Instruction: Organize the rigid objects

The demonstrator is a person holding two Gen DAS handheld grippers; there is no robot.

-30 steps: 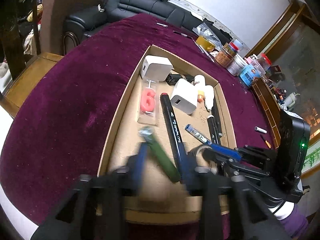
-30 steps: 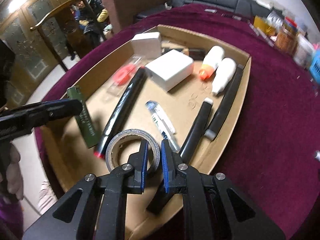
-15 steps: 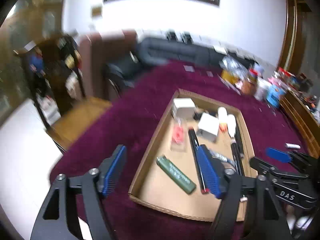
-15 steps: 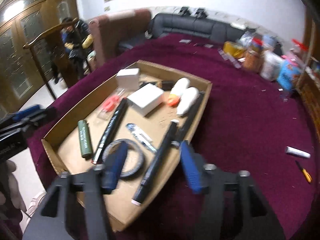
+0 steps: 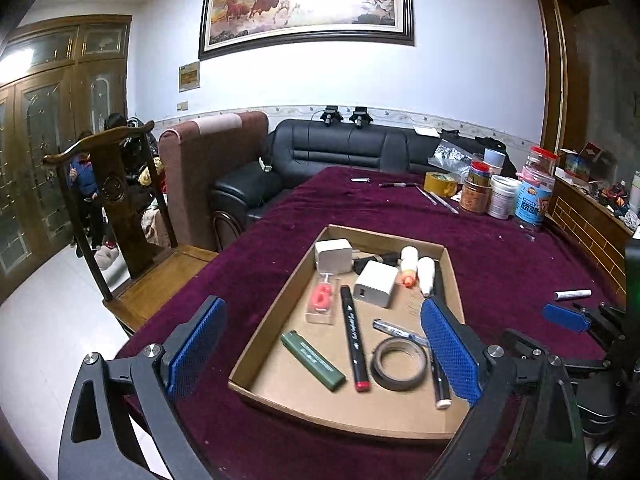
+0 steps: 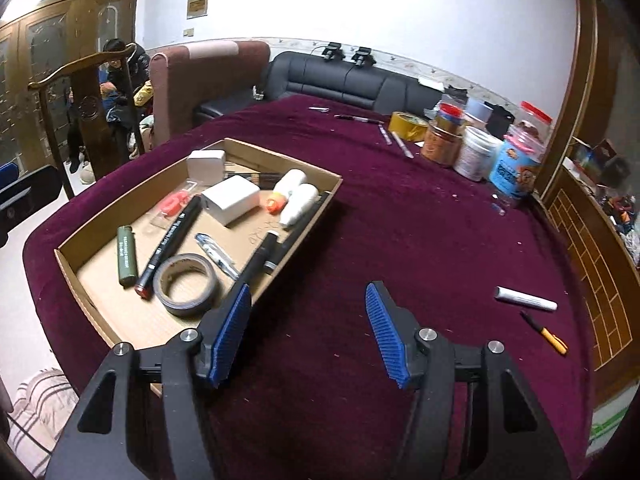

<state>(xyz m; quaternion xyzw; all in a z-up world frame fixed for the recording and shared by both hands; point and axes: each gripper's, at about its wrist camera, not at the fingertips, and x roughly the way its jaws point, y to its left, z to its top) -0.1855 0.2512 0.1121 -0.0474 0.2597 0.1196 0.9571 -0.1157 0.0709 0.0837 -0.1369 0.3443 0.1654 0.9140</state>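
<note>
A shallow cardboard tray point(image 5: 280, 292) point(image 6: 100, 216) sits on the purple cloth. In it lie a green lighter point(image 5: 313, 360) point(image 6: 127, 256), a black marker point(image 5: 353, 338) point(image 6: 170, 240), a tape roll point(image 5: 399, 364) point(image 6: 186, 284), a pen point(image 6: 216, 254), white chargers point(image 5: 375, 289) and small white bottles point(image 6: 294, 196). My left gripper point(image 5: 322, 356) is open and empty, raised above the tray's near end. My right gripper point(image 6: 308, 332) is open and empty, above the cloth right of the tray.
A white tube point(image 6: 525, 298) and an orange-tipped pen point(image 6: 546, 333) lie on the cloth at the right. Jars, tubs and a yellow tape roll point(image 6: 408, 126) stand at the far right. A wooden chair point(image 5: 116, 208) and sofas lie beyond the table's left and far edges.
Both grippers have opened and pulled up and back from the tray. The right one let go of the tape roll; the green lighter now lies free in the tray.
</note>
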